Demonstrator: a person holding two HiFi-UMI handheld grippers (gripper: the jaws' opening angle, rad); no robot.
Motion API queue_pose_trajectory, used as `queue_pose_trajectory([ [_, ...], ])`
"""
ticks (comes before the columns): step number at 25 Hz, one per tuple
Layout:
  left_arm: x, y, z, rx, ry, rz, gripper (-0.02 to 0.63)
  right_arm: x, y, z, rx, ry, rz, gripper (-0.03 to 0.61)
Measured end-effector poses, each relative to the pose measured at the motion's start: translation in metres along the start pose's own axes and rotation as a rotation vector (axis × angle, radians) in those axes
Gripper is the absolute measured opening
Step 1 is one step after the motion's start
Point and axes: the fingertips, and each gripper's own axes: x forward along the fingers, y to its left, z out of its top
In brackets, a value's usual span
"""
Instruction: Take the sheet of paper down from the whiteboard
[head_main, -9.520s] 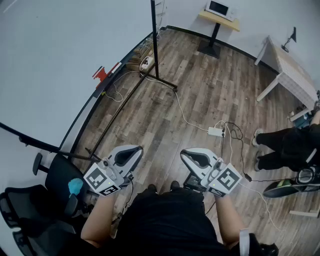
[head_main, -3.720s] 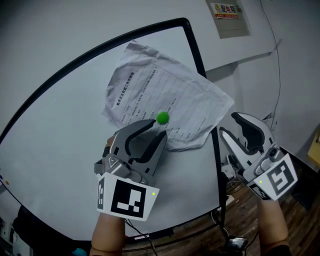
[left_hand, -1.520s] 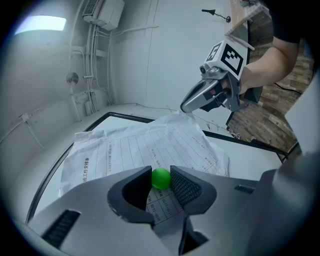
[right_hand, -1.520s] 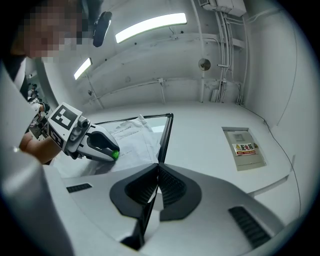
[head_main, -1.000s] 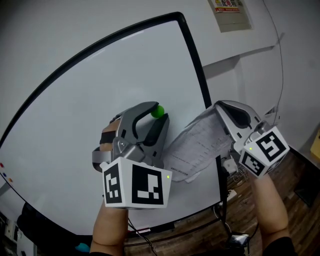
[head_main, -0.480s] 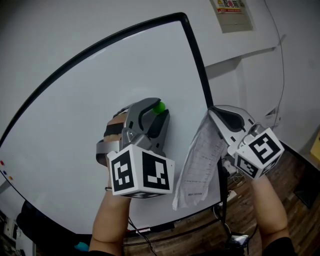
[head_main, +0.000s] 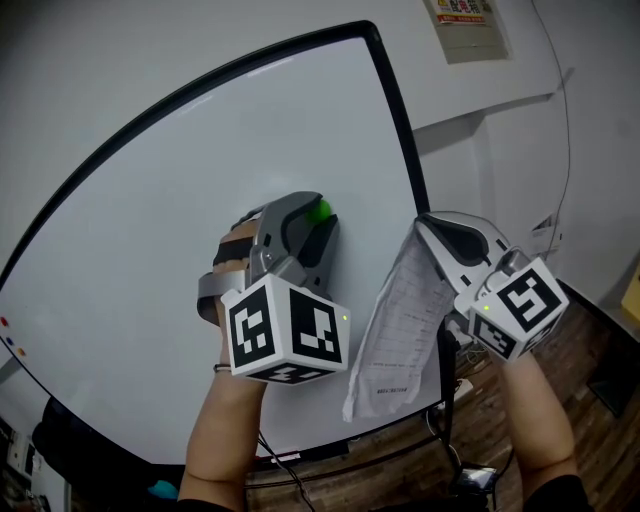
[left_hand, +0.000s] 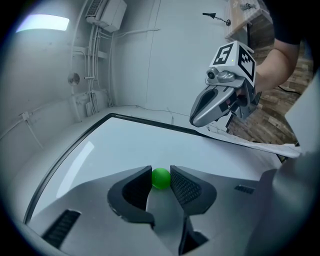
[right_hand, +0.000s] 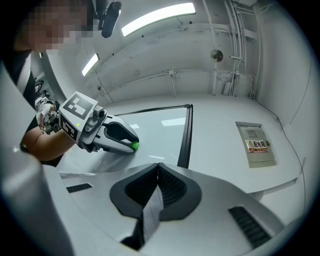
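A box (head_main: 470, 22) with a yellow warning label is fixed to the white wall (head_main: 490, 140), above a wood floor (head_main: 605, 400). Overhead are a strip light (right_hand: 157, 17), pipes (right_hand: 235, 50) and an air conditioner (left_hand: 107, 14).

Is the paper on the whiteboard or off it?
Off. The paper hangs from the right gripper, whose jaws pinch its top edge; the left gripper holds the green magnet.
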Motion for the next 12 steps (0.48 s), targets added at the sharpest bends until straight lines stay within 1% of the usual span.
queue_pose_trajectory([
  [7,0.0007,-0.0001,0.0018,0.026,-0.025,0.006,0.132,0.0006,0.0011,-0.004,0.017,0.008,0.007,0.018],
  [12,-0.0087,0.0017,0.0088,0.015,-0.079,0.03,0.152,0.0003,0.003,-0.0031,0.014,0.01,0.014,0.018],
])
